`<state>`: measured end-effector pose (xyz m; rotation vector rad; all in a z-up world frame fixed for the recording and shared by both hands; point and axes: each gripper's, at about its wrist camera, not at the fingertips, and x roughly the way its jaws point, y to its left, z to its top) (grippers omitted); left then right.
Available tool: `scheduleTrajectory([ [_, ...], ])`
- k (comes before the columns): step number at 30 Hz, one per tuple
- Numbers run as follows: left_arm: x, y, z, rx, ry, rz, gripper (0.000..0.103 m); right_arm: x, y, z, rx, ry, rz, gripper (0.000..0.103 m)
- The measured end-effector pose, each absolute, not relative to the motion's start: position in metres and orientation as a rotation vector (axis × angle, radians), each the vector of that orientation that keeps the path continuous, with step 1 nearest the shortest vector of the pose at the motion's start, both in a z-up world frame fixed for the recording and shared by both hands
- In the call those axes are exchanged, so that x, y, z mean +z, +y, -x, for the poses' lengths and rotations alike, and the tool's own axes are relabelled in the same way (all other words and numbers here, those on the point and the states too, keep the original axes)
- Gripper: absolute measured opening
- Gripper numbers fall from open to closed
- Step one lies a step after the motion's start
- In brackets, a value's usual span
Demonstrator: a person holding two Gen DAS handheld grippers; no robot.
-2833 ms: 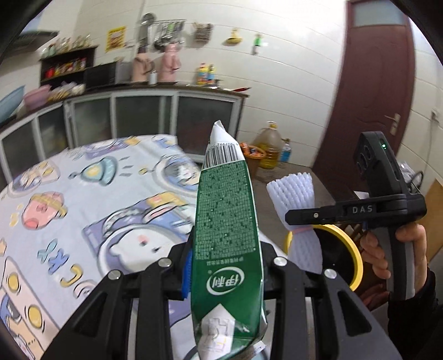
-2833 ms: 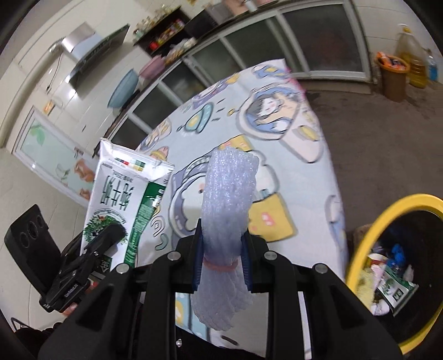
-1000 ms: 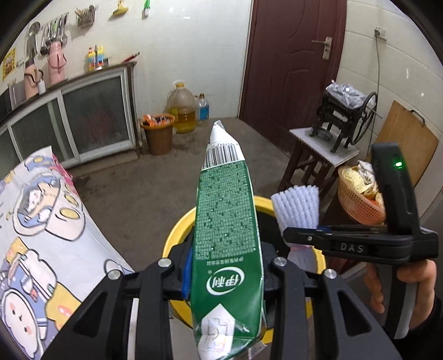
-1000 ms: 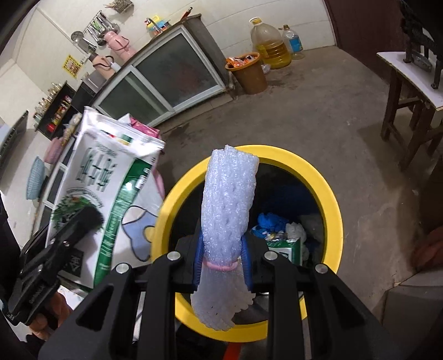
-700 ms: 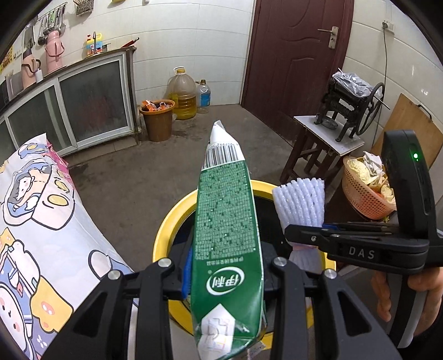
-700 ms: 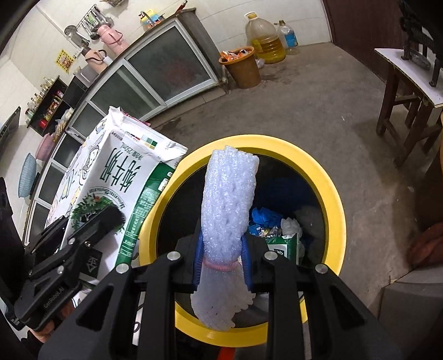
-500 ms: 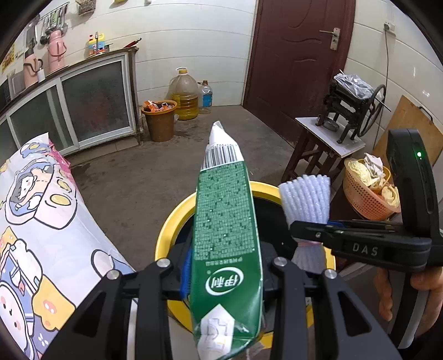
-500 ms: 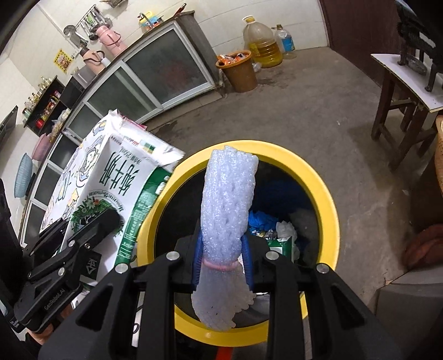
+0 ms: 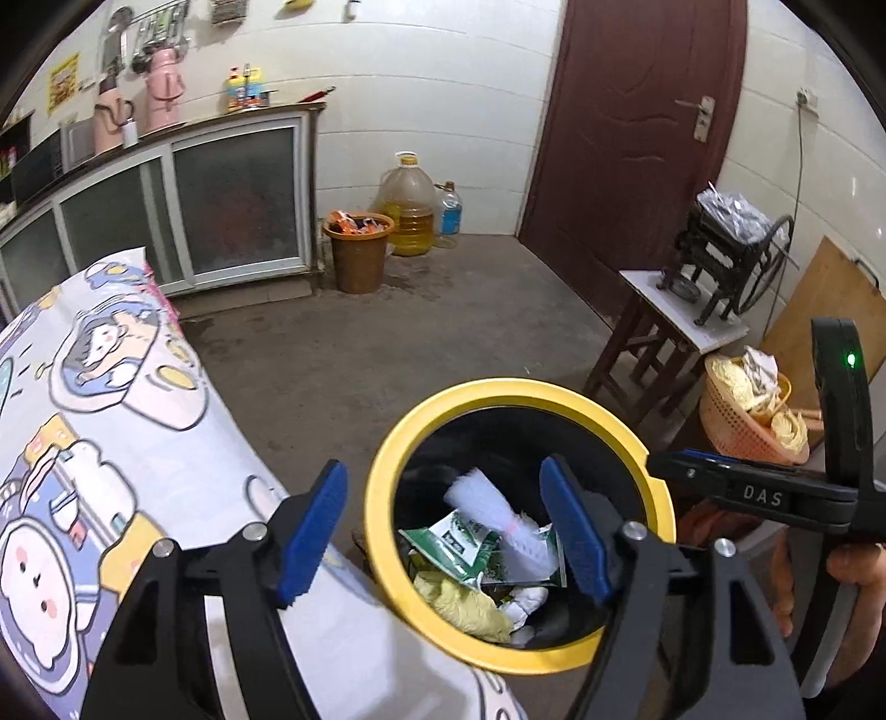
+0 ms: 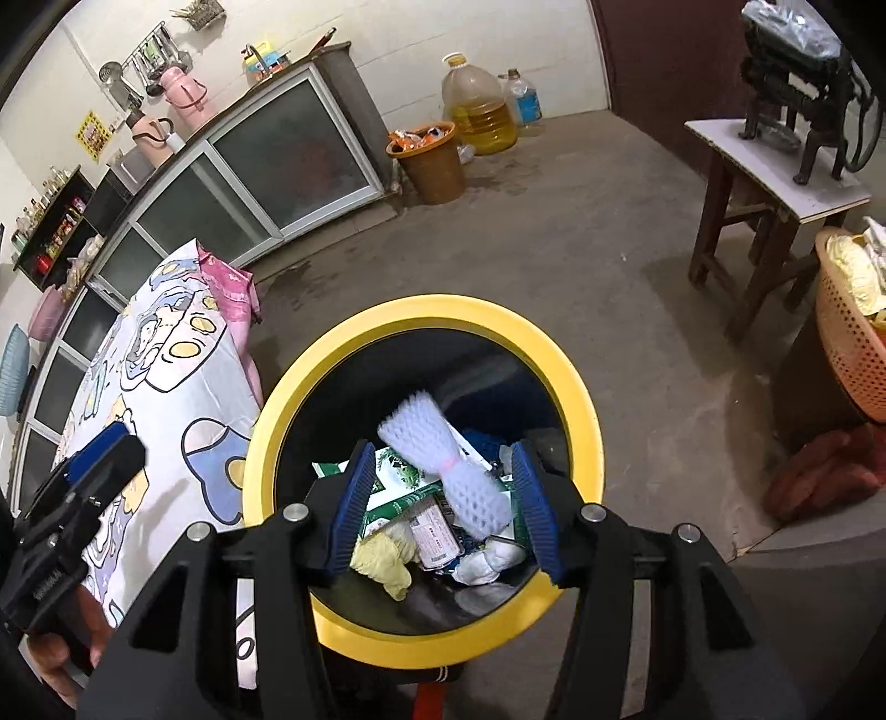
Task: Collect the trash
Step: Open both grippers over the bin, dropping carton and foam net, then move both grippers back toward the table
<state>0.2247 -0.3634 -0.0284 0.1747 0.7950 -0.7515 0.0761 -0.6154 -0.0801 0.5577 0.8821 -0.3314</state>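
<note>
Left wrist: left gripper [image 9: 443,526] stood apart over yellow-rimmed bin [image 9: 387,443], jaws just opened to drop green carton [image 9: 459,545] inside | Right wrist: right gripper [image 10: 443,509] likewise parted, empty; foam net [image 10: 443,459] lay on the trash.

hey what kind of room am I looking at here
Most likely a home kitchen. A counter with glass-fronted cabinets runs along a tiled wall, thermos flasks stand on it, utensils hang above, and a big jug of cooking oil sits on the concrete floor.
</note>
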Motion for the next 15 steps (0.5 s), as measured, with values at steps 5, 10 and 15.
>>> scheduleTrajectory([
  [5,-0.017,-0.328,-0.223,-0.710,0.770,-0.126,0.069,-0.070,-0.605,-0.072,-0.339,0.863,-0.539,0.050],
  [10,-0.001,-0.268,-0.206,-0.645,0.692,-0.085,0.069,-0.051,-0.575,-0.070,-0.321,0.778,-0.503,0.072],
  [15,0.017,-0.195,-0.173,-0.542,0.571,-0.035,0.082,-0.036,-0.543,-0.069,-0.299,0.672,-0.506,0.086],
])
